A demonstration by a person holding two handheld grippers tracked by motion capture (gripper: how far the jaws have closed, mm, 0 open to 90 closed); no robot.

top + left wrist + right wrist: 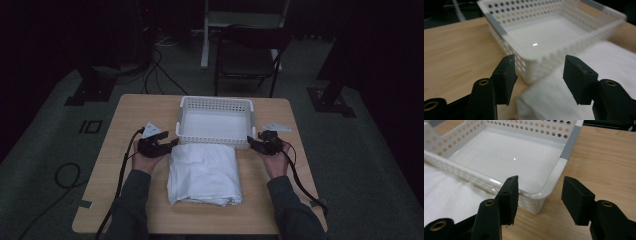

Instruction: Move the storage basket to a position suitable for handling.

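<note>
1. A white perforated basket [215, 121] is seen on a wooden table [125, 150]; it is taken here as the landmark for every place given below.
2. A folded white towel [204, 172] is laid flat on the table on the person's side of the basket, with its far edge touching the basket's near wall or lying just against it.
3. The inside of the basket is seen bare and glossy in the left gripper view [549, 35] and in the right gripper view [506, 155].
4. The left gripper [170, 144] is held just beside the basket's near left corner, above the towel's far left corner.
5. In its own view the left gripper [539, 72] is seen released: the two black jaws are set well apart, nothing is pinched between them, and the basket's corner and a blurred stretch of the towel [564, 100] lie beyond the gap.
6. The right gripper [254, 144] is held just beside the basket's near right corner, at the towel's far right corner.
7. In its own view the right gripper [539, 195] is likewise seen released: the jaws are parted, the basket's rounded corner stands just beyond the gap, and no cloth is caught by either pad.
8. The towel [446, 195] is seen in the right gripper view to the left of that corner, against the basket's near wall.
9. A dark chair [247, 55] is placed on the floor beyond the basket, well apart from the table's far edge.
</note>
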